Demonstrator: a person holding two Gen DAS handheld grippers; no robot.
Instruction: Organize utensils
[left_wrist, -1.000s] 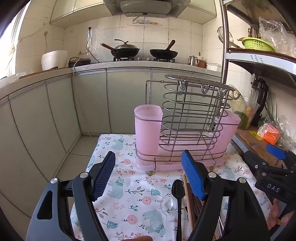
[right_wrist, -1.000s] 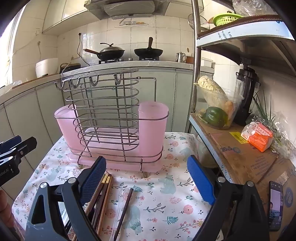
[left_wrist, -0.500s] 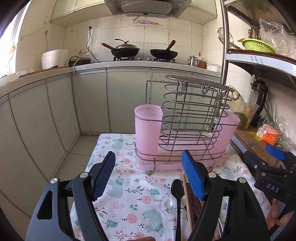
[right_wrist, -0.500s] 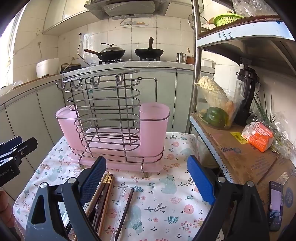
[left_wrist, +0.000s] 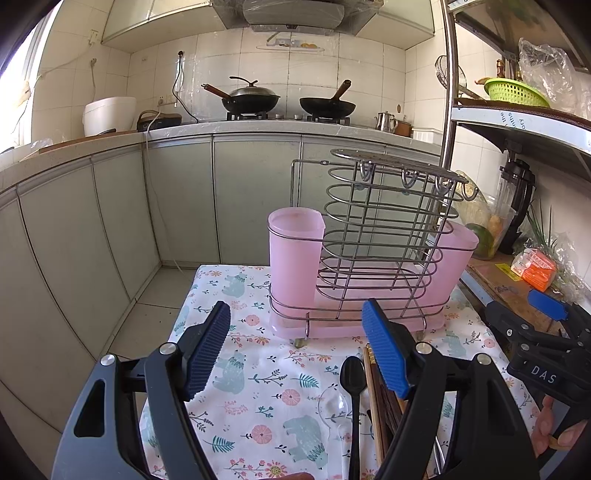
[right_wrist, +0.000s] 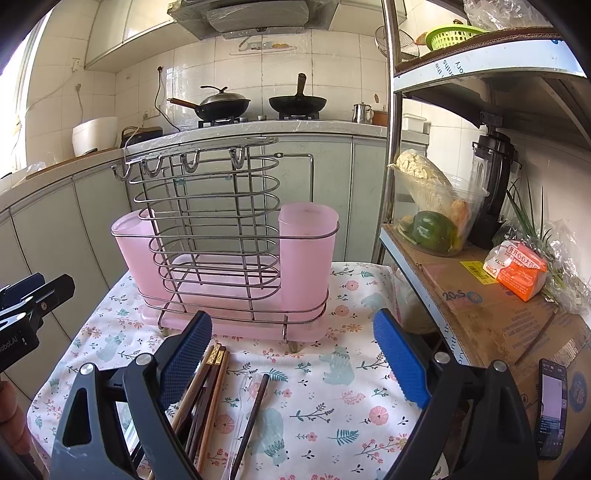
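While both grippers hover wide open and empty, little has changed over the last second: only a slight drift toward the rack, nothing yet picked up. Left gripper (left_wrist: 295, 350), ribbed blue pads; right gripper (right_wrist: 295, 354) likewise. Nearest, on the floral tablecloth (right_wrist: 332, 406): wooden chopsticks (right_wrist: 207, 391) bundled, one dark chopstick (right_wrist: 255, 410) apart, black spoon (left_wrist: 352, 384), glossy plastic. Beyond: wire rack (right_wrist: 207, 229) holding frosted pink cups (right_wrist: 306, 254), rounded, empty. Sorting not begun.
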